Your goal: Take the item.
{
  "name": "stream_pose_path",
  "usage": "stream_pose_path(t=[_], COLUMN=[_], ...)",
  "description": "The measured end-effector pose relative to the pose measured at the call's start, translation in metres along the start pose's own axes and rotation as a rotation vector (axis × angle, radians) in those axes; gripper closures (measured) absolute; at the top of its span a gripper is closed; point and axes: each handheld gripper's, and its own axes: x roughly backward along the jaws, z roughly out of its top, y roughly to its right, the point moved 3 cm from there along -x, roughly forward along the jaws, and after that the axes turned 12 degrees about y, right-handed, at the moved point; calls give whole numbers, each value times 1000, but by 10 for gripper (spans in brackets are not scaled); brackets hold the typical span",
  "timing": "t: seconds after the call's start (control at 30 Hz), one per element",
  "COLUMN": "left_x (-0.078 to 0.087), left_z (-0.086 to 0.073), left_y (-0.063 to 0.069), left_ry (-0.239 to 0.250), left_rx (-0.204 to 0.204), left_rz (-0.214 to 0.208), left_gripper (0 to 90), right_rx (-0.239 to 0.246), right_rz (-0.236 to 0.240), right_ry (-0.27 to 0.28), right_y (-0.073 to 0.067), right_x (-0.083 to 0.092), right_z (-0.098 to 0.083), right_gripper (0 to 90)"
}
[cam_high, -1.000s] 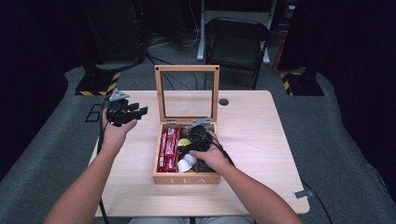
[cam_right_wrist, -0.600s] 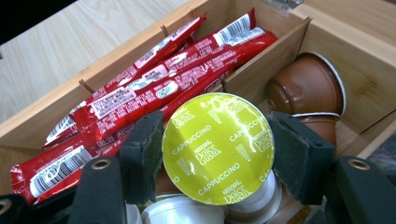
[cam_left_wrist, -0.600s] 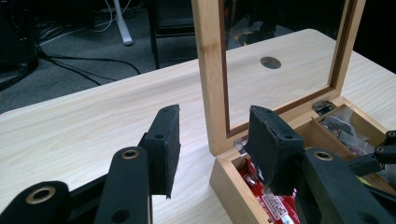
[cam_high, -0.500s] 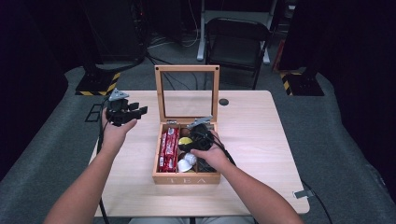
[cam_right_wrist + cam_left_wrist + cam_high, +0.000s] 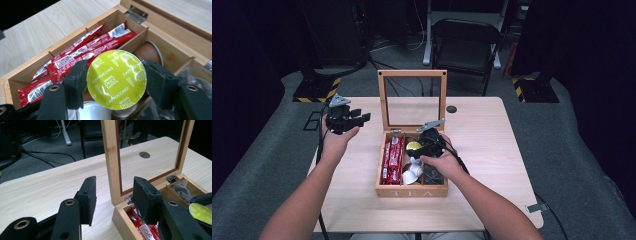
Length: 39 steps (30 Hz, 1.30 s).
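A dim room with a grey carpeted floor, a dark chair (image 5: 467, 42) and trailing cables lies behind a pale wooden table (image 5: 492, 150), which has a small round hole (image 5: 452, 109) near its far edge. At the table's middle stands a wooden tea box (image 5: 411, 189) with its glass-paned lid (image 5: 412, 97) upright and open; its inside is split into compartments. The left compartment holds a stack of red sachets (image 5: 75, 56), lying lengthwise. In the middle compartment sit a brown capsule (image 5: 148, 52) at the far end and white capsules (image 5: 93, 111) at the near end. The right gripper (image 5: 116, 81) hangs over that middle compartment and grips a capsule with a yellow-green lid marked Cappuccino (image 5: 116, 78), its two black pads pressing the rim from either side, so the capsule sits just above the white ones, lid facing the camera. The left gripper (image 5: 115, 197) hovers over the table just left of the box, near the lid's frame, its jaws standing partly apart with nothing between them, one pad over the bare table and the other over the box's left corner.
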Motion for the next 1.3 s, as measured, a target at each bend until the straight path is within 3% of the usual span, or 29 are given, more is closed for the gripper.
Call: stream_pose_path(t=[0.5,0.87,1.3], left_x=[0,1,1], left_z=[1,2,1], left_y=[0,-1,-1], left_ry=[-2,2,-2], left_rx=[-3,-1,-3], left_rz=[6,12,14], left_gripper=[541,540,539], right_rx=[-28,-40,-73], right_rz=[-60,-131,-205], right_ry=[36,68,75], right_y=[22,45,67], right_x=[33,63,84], right_z=[4,6,-5], right_gripper=[375,375,375])
